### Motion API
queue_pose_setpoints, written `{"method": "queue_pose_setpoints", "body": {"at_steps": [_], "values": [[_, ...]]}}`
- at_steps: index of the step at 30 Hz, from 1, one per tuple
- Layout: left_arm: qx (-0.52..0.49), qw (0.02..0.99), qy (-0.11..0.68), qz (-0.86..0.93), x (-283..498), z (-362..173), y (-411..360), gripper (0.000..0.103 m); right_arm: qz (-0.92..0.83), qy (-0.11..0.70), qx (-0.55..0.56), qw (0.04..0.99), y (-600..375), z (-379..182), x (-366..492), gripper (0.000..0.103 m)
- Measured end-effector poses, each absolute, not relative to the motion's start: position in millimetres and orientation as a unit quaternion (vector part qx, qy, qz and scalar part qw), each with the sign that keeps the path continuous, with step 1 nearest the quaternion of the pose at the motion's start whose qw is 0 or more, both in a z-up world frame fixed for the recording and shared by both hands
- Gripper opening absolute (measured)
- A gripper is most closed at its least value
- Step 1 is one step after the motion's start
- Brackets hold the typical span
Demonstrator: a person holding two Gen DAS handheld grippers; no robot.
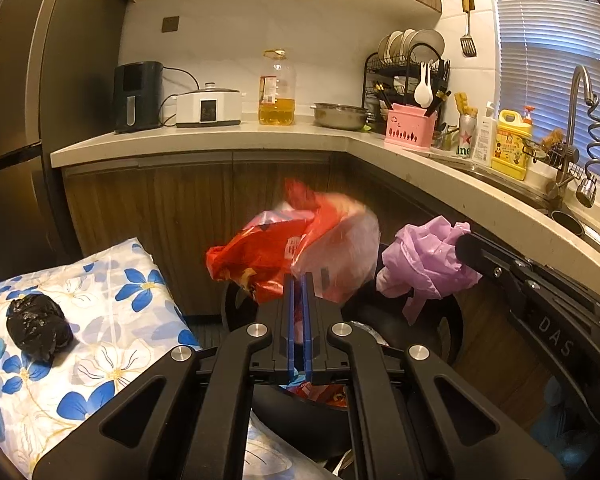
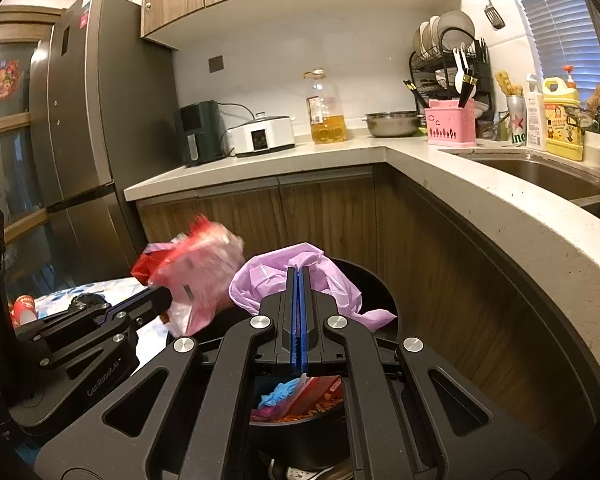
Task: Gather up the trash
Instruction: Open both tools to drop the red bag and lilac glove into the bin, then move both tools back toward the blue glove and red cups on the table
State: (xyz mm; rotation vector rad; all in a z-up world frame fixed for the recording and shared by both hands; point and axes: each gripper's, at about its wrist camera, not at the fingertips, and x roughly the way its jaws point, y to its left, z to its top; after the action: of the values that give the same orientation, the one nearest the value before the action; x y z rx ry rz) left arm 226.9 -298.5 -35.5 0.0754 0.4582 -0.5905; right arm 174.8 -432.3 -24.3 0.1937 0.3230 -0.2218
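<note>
my left gripper (image 1: 299,276) is pinched tight on a crumpled bundle of red and clear plastic wrappers (image 1: 296,248), blurred, hanging just above the black bin (image 2: 374,280). my right gripper (image 2: 299,270) is clamped on a wrinkled lilac plastic bag (image 2: 268,280), which droops over the bin's rim. inside the bin i see orange-red wrappers and a scrap of blue.

left of the bin lies a cushion with blue flowers (image 1: 112,300), and on it one knotted black bag (image 1: 38,326), glossy and lumpy, apart from both grippers. something blue lies at the cushion's left edge; i cannot tell what.

behind the bin run wood-fronted cabinets under a pale countertop (image 1: 220,140) that bends around a corner towards a steel sink (image 2: 540,172). on the countertop: one dark air fryer (image 1: 138,96), one white cooker (image 1: 208,106), one oil bottle (image 1: 277,90), one steel bowl (image 1: 340,115), one pink utensil holder (image 1: 410,126) and one yellow jug (image 1: 512,144). left of the bin stands a grey fridge (image 2: 80,112).
</note>
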Motion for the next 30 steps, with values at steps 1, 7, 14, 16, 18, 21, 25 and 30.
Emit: {"method": "queue_pose_setpoints", "body": {"at_steps": [1,7,14,16,18,21,25,30], "values": [[0.037,0.93,0.225,-0.287,228,-36,-299,0.004,-0.11,0.162,0.099,0.976,-433,-25,176,0.002],[0.039,0.93,0.234,-0.282,230,-43,-296,0.028,-0.113,0.178,0.108,0.971,-439,-31,182,0.006],[0.006,0.942,0.23,-0.243,231,-43,-270,0.077,-0.118,0.185,0.115,0.969,-443,-36,182,0.042],[0.003,0.946,0.226,-0.231,228,-42,-263,0.086,-0.122,0.185,0.119,0.968,-444,-36,180,0.052],[0.011,0.95,0.221,-0.219,223,-41,-258,0.088,-0.124,0.183,0.122,0.968,-444,-36,177,0.059],[0.028,0.955,0.216,-0.201,215,-42,-252,0.098,-0.125,0.179,0.121,0.968,-439,-35,170,0.069],[0.03,0.959,0.215,-0.185,204,-43,-241,0.098,-0.127,0.18,0.11,0.969,-427,-34,162,0.078],[0.032,0.962,0.217,-0.165,190,-45,-222,0.098,-0.126,0.191,0.106,0.968,-409,-35,149,0.085]]}}
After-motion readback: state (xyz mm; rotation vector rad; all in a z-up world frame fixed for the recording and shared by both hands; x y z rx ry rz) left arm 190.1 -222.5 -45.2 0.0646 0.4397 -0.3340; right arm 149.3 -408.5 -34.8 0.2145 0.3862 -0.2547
